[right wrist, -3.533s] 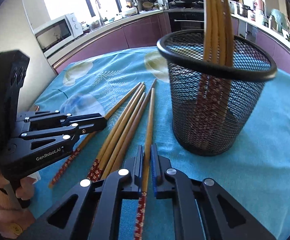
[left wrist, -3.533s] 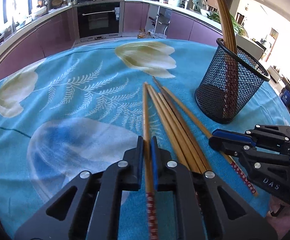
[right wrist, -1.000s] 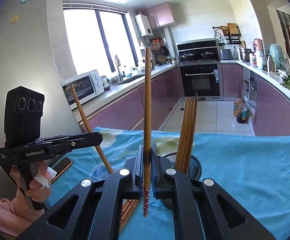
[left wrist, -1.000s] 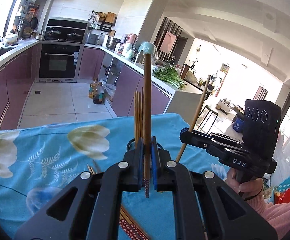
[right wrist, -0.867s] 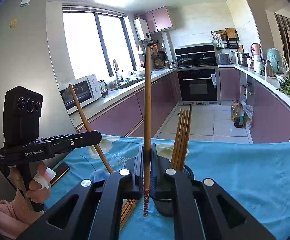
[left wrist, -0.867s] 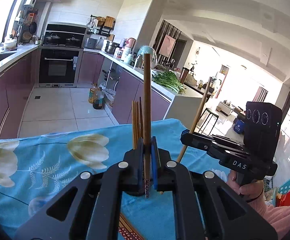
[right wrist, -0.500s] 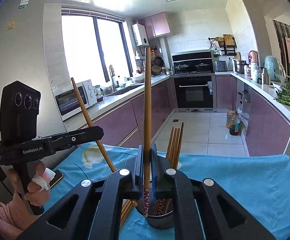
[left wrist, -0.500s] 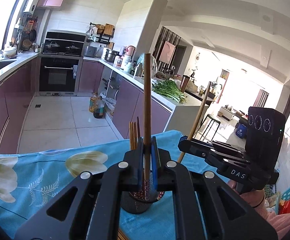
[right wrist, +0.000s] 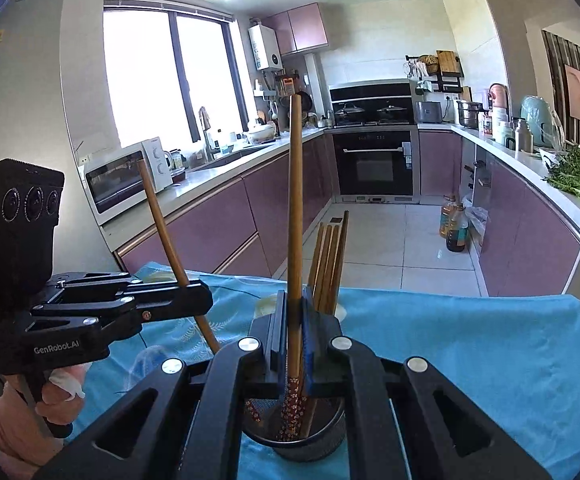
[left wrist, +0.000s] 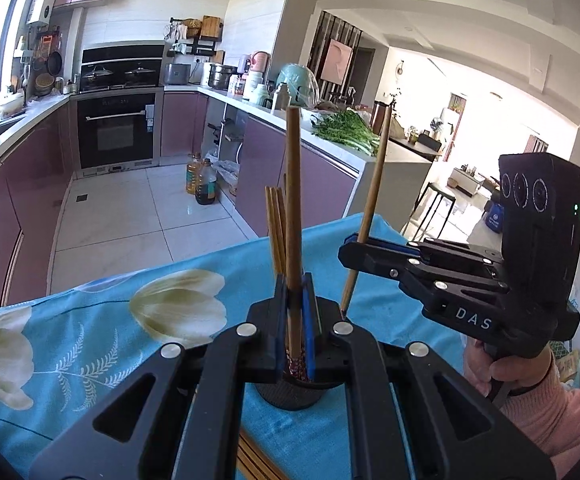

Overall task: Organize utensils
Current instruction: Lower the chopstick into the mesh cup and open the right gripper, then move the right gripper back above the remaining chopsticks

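Observation:
My left gripper [left wrist: 294, 294] is shut on a wooden chopstick [left wrist: 293, 200] that stands upright, its patterned lower end just above the black mesh holder [left wrist: 290, 394]. Several chopsticks [left wrist: 276, 232] stand in that holder. To the right, my right gripper [left wrist: 353, 251] is shut on a second, slightly tilted chopstick [left wrist: 373, 188]. In the right wrist view, the right gripper [right wrist: 294, 320] holds its chopstick [right wrist: 294, 200] upright, the patterned end inside the rim of the holder [right wrist: 309, 446] beside the standing chopsticks [right wrist: 329, 264]. The left gripper [right wrist: 201, 300] is at the left with its chopstick [right wrist: 162, 224].
The table carries a blue floral cloth [left wrist: 90, 340], whose far edge [right wrist: 529, 300] drops to a tiled kitchen floor. Loose chopsticks [left wrist: 256, 462] lie on the cloth below my left gripper. A hand in a pink sleeve [left wrist: 537, 400] holds the right gripper.
Both grippers have carried their chopsticks forward over the holder, which now lies under the fingers in both views. The right chopstick's end has sunk into the holder's mouth.

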`<move>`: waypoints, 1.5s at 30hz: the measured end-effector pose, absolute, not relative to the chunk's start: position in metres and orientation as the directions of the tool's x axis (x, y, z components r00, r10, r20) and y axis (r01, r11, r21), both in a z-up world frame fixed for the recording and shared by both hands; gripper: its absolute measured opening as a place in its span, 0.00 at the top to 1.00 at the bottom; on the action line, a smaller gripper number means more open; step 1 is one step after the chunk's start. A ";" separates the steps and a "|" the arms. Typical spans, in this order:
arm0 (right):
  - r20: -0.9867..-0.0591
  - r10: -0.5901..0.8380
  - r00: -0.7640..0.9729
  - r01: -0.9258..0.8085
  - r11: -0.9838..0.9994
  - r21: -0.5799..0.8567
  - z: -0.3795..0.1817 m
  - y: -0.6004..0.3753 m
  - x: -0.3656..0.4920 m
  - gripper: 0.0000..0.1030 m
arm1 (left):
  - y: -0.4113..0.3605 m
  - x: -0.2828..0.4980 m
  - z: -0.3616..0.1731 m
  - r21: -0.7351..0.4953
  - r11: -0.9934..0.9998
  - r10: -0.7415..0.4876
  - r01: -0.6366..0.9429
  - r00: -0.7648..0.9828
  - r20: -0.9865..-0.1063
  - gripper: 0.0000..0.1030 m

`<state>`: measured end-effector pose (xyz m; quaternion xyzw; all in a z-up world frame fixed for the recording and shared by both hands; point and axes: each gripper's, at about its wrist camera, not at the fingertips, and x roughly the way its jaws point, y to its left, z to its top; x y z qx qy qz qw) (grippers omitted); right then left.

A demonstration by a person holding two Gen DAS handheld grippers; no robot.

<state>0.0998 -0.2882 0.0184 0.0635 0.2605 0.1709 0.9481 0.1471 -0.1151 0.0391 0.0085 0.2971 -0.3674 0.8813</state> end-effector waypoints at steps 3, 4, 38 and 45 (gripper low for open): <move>-0.503 0.355 0.788 -0.285 0.934 0.213 0.012 -0.287 0.103 0.94 | -0.118 0.148 0.030 -0.192 0.726 -0.634 0.660 0.536 -0.557 0.93; -0.517 0.353 0.780 -0.282 0.936 0.213 0.008 -0.287 0.104 0.94 | -0.118 0.150 0.028 -0.193 0.723 -0.634 0.663 0.528 -0.564 0.93; -0.524 0.400 0.752 -0.308 0.916 0.257 -0.001 -0.282 0.083 0.74 | -0.088 0.139 0.009 -0.173 0.808 -0.554 0.564 0.625 -0.550 0.67; -0.497 0.481 0.722 -0.424 0.876 0.231 0.000 -0.261 0.046 0.66 | -0.049 0.111 0.001 -0.163 0.848 -0.507 0.505 0.682 -0.527 0.55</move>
